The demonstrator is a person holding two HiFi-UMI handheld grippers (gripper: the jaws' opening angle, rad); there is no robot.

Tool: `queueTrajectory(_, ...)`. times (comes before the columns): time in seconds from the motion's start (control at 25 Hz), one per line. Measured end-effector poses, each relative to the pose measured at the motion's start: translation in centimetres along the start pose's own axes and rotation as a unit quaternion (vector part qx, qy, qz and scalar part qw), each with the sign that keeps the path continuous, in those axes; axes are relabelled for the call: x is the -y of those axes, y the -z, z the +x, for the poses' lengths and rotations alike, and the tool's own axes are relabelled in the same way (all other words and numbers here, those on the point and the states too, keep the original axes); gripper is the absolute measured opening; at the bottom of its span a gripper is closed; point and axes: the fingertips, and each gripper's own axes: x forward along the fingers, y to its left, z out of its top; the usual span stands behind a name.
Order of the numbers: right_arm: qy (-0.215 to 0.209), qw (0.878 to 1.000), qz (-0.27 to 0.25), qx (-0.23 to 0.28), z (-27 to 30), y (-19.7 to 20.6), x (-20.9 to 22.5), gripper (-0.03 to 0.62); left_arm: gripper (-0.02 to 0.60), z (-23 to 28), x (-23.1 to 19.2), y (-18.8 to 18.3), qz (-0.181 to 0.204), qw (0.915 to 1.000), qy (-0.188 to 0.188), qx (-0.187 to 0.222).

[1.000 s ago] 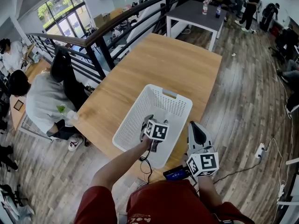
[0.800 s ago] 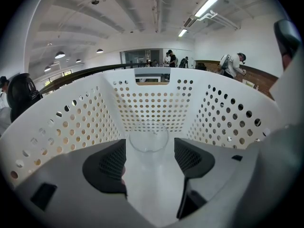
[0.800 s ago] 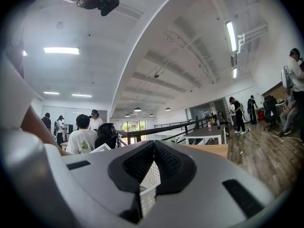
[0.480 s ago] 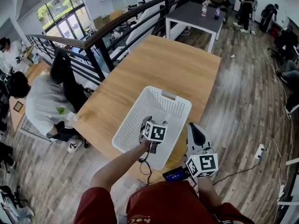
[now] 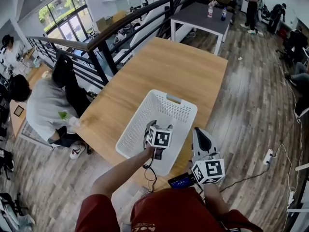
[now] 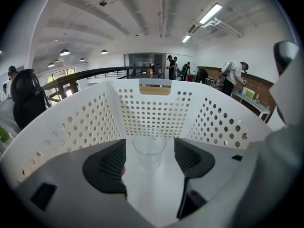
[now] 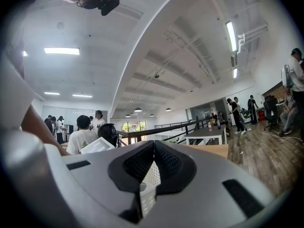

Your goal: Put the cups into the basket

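Bright ceiling lights, fisheye edges, sharp pics

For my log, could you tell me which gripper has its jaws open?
The left gripper, down in the white basket with a clear cup between its parted jaws; the right gripper has its jaws together.

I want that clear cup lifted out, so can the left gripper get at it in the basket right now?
Probably yes. The left gripper is down inside the basket with its jaws apart. The clear cup stands upright just ahead between them, with nothing in the way.
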Motion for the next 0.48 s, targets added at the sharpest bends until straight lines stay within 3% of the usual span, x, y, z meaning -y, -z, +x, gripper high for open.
queueTrajectory(0.48,-0.002,1.000,-0.001,0.000,0.0,0.1,-0.1,0.009,0.304,-1.6,0.6,-1.3,0.009,0.9991,0.008,0.041)
